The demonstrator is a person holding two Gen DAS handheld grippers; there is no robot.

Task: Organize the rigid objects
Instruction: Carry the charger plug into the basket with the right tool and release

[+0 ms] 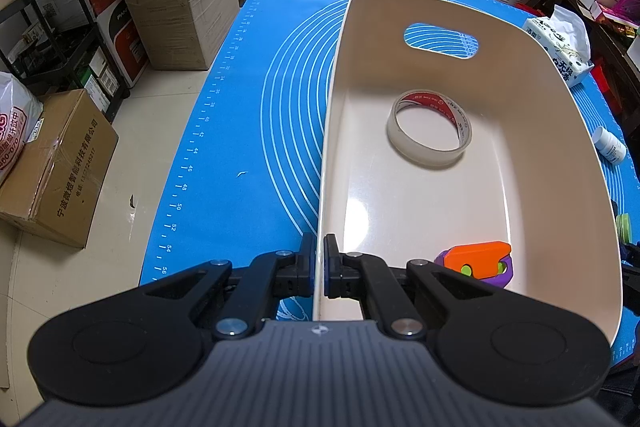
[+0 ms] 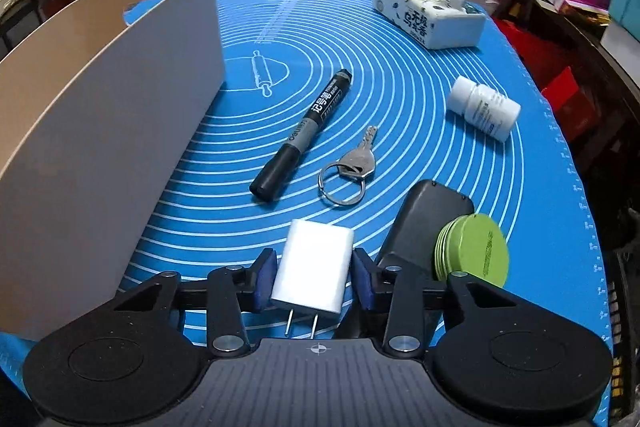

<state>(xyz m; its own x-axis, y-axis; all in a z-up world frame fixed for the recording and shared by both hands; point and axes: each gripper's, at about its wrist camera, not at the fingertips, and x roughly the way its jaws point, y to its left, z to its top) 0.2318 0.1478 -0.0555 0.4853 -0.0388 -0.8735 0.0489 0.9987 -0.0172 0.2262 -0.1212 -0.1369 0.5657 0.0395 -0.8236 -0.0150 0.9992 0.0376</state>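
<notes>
On the blue baking mat [image 2: 400, 75], left gripper [image 1: 319, 269] is clamped on the near wall of the beige bin [image 1: 560, 131], which holds a tape roll [image 1: 429, 133] and an orange-purple toy [image 1: 478, 259]. Right gripper [image 2: 314, 277] straddles a white charger plug [image 2: 314, 267], prongs toward camera, pads just beside it with slim gaps. Marker [image 2: 306, 125], key [image 2: 356, 159], pill bottle [image 2: 484, 105] lie beyond.

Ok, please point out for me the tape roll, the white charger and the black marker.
tape roll [image 1: 404, 135], left wrist view, outer band.
white charger [image 2: 314, 263], right wrist view, flat top face.
black marker [image 2: 310, 127], right wrist view, grey label on barrel.
</notes>
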